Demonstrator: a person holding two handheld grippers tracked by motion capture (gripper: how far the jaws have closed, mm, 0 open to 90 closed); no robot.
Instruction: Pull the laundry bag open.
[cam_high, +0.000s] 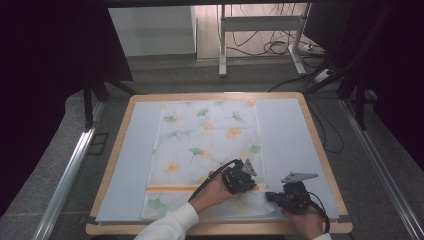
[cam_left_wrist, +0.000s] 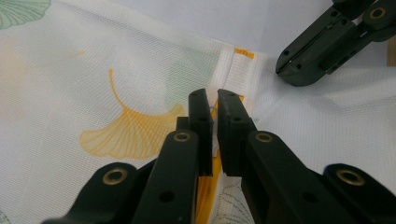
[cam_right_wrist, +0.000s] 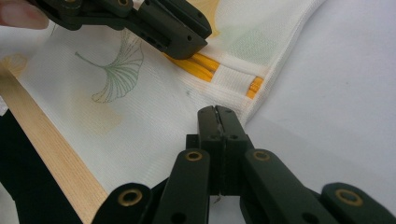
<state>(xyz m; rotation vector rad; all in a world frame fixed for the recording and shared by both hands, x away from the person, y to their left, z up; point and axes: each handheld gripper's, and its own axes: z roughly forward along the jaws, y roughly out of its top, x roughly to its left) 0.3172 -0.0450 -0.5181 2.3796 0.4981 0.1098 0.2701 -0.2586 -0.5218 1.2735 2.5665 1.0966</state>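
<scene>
Both hand-held grippers pinch the cloth (cam_high: 205, 145) lying flat on the desk (cam_high: 290, 135): left hand-held gripper (cam_left_wrist: 215, 100) at the orange band, right hand-held gripper (cam_right_wrist: 216, 112) near the corner. Grasp done; folding not begun.

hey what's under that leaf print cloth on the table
The leaf-print cloth lies on a pale blue-grey mat, which sits on the wooden table. The mat shows on both sides of the cloth; whatever lies directly beneath the cloth's middle is covered.
</scene>
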